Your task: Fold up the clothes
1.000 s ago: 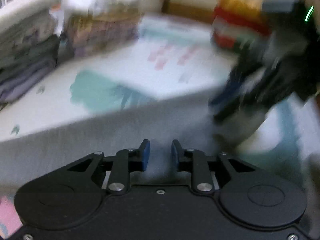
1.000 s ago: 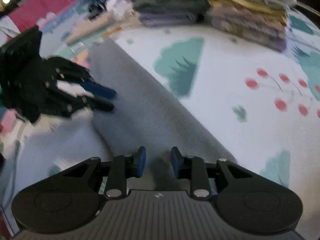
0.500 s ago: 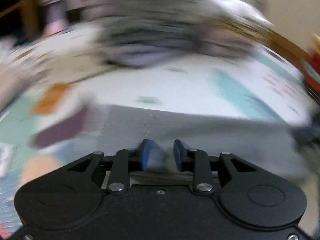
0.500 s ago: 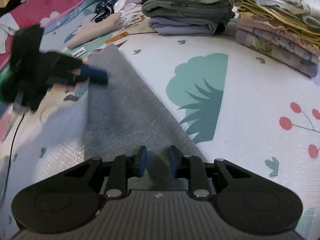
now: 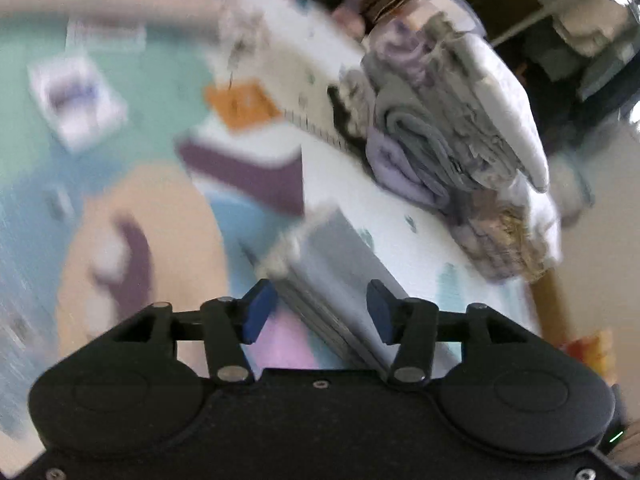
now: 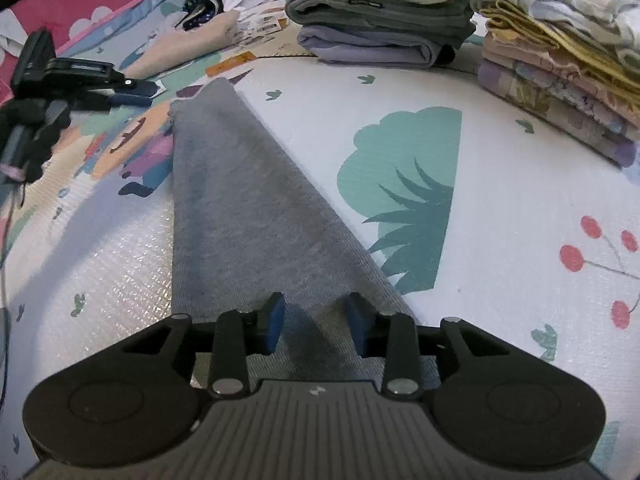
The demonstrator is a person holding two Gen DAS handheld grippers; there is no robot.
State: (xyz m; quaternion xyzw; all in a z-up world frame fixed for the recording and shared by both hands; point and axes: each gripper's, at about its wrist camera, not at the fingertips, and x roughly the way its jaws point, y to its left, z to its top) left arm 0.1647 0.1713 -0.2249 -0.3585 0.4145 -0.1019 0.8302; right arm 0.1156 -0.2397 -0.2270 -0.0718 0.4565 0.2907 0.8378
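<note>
Left gripper [image 6: 132, 94]: seen from the right wrist view at far left, raised above the play mat [image 6: 500, 184], blue fingers parted with nothing between them; its own blurred view shows the same left gripper [image 5: 316, 312] spread wide, the end of the grey garment [image 5: 340, 264] lying beyond and between the fingertips without being pinched. Grey garment [image 6: 248, 208]: folded into one long narrow strip, flat on the mat, running from directly under the right gripper away to its far-left, the far end lying near the left gripper's fingertips but apart from them. Right gripper [image 6: 316, 322]: fingers spread, hovering low over the near end of the strip, casting a shadow on it, gripping nothing. Green tree print [image 6: 412, 184]: on the mat just right of the strip. Stack of folded grey and lavender clothes [image 6: 380, 16]: far ahead of the right gripper, slightly right. Second stack of folded patterned clothes [image 6: 560, 76]: far right, well apart from the strip. Red berry print [image 6: 592, 256]: right of the right gripper.
</note>
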